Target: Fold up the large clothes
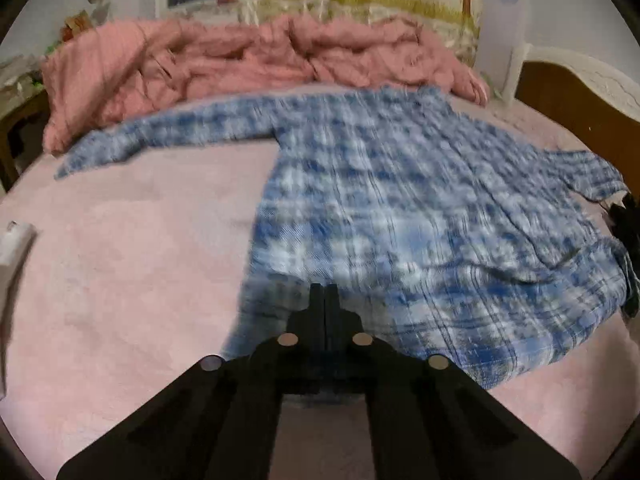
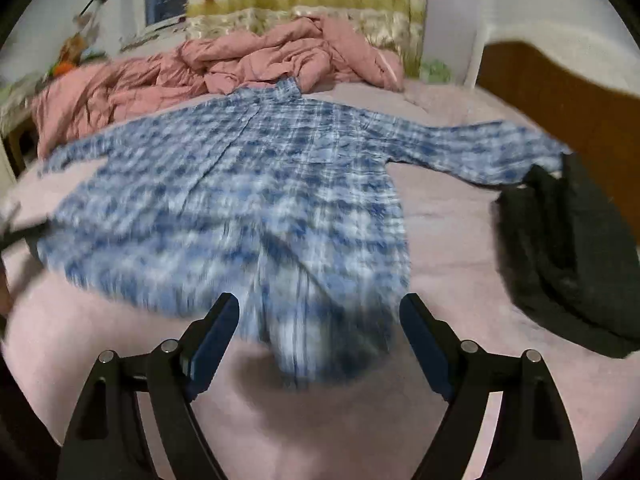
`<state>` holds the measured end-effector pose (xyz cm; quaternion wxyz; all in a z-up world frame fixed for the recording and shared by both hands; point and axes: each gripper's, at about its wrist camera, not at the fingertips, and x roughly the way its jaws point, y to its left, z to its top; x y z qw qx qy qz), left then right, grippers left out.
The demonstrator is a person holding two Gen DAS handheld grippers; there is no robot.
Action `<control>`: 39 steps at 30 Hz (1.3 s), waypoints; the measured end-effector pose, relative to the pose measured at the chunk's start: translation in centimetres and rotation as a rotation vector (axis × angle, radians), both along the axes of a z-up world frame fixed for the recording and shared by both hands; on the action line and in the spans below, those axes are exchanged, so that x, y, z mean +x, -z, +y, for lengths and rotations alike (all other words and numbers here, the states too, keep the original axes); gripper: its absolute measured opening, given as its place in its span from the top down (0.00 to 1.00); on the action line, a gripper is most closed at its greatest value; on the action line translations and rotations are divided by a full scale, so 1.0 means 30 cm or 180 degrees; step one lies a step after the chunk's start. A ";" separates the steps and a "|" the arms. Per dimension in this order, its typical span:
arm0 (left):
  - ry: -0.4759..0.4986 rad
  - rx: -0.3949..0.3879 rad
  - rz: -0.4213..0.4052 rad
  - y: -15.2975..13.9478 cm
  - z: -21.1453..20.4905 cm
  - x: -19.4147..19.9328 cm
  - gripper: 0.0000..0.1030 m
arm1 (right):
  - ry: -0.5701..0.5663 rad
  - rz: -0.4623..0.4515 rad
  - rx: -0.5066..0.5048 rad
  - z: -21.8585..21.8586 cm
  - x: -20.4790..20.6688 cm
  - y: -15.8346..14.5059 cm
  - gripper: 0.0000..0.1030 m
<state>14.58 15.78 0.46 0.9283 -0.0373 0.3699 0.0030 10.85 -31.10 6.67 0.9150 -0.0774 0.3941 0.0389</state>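
The left gripper [image 1: 325,292], fingers pressed together, pinches the hem of a blue plaid shirt [image 1: 400,208] spread on a pink bed [image 1: 120,260]. The right gripper [image 2: 320,320] is spread wide over the hem. Dark clothing [image 2: 568,248] lies right; a rumpled pink duvet [image 2: 272,60] lies beyond.

Dim, warm indoor light. Heavy motion blur across the blue-and-white plaid cotton shirt [image 1: 400,208] in both views. Soft shadow beneath its near hem [image 2: 320,344]. Strong fisheye curvature, black vignette at corners.
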 end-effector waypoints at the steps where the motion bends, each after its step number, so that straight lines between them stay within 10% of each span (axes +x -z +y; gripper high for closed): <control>1: -0.0087 0.0042 -0.0087 -0.015 0.008 -0.014 1.00 | -0.0047 0.0060 -0.0103 0.013 -0.030 0.025 0.18; 6: -0.0259 -0.0075 -0.0312 -0.062 0.066 -0.051 1.00 | -0.0024 0.0281 -0.0540 0.051 -0.045 0.137 0.21; 10: -0.0245 -0.0063 -0.0341 -0.067 0.075 -0.067 1.00 | 0.0185 0.0310 -0.0489 0.019 0.001 0.146 0.92; 13: -0.0097 -0.0145 -0.0306 -0.058 0.061 -0.063 1.00 | 0.0148 0.0107 -0.0349 -0.014 0.010 0.063 0.94; 19: -0.0107 -0.0074 0.0032 0.016 0.027 -0.018 0.99 | 0.0466 0.0040 -0.0102 -0.125 0.188 -0.097 0.94; 28: -0.0284 -0.0157 0.0067 0.039 0.072 -0.036 0.98 | 0.0838 0.0218 0.0310 -0.255 0.303 0.018 0.88; 30: -0.0235 -0.0109 -0.0060 0.008 0.057 -0.062 0.77 | 0.0858 0.0057 0.0511 -0.274 0.238 -0.009 0.74; 33: -0.0245 -0.0061 -0.0162 -0.028 0.040 -0.085 0.33 | 0.0723 -0.0203 0.0515 -0.255 0.107 -0.042 0.25; 39: -0.0334 -0.0286 0.0235 0.041 0.069 -0.019 0.29 | 0.0358 0.0015 0.0446 -0.197 -0.020 0.042 0.23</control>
